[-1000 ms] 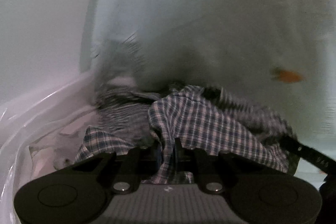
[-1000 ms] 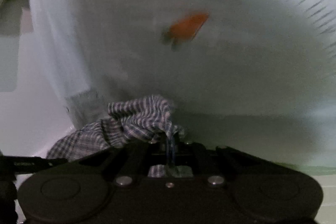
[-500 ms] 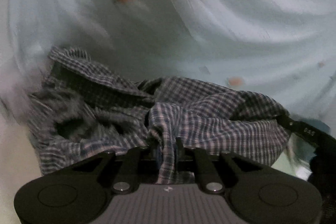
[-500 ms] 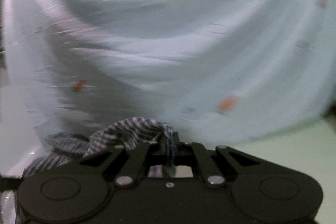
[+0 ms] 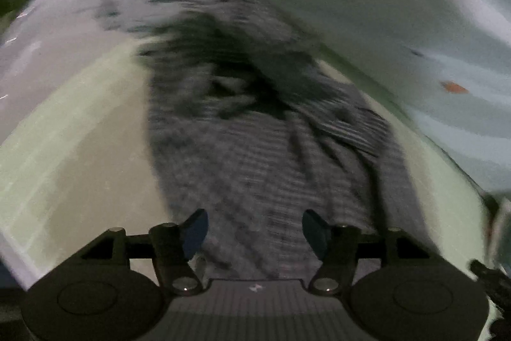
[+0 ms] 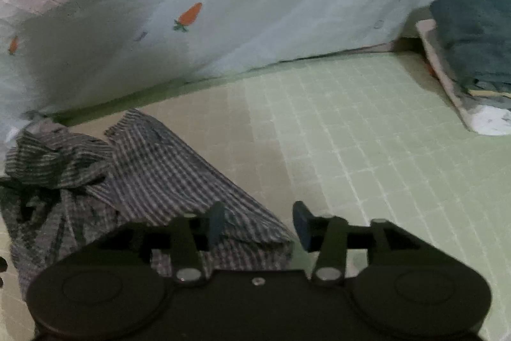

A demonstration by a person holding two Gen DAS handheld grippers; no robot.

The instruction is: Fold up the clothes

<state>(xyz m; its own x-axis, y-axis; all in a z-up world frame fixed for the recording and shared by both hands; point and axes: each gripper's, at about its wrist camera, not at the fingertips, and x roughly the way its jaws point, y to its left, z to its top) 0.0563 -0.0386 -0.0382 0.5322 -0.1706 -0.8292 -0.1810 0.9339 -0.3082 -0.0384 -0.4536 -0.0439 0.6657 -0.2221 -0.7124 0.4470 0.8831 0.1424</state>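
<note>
The checked shirt (image 6: pixel 153 174) lies on the mat (image 6: pixel 367 149) before my tools, a sheet (image 6: pixel 255 5) behind it, folded towels (image 6: pixel 472 37) far right.

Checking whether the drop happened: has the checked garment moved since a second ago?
Yes. The checked garment left both grippers and now lies spread on the green gridded mat, below the carrot-print sheet.

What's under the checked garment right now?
The checked garment lies on the green gridded mat, which shows bare all around it. Its far end reaches the carrot-print sheet. Anything beneath its crumpled folds is hidden.
</note>
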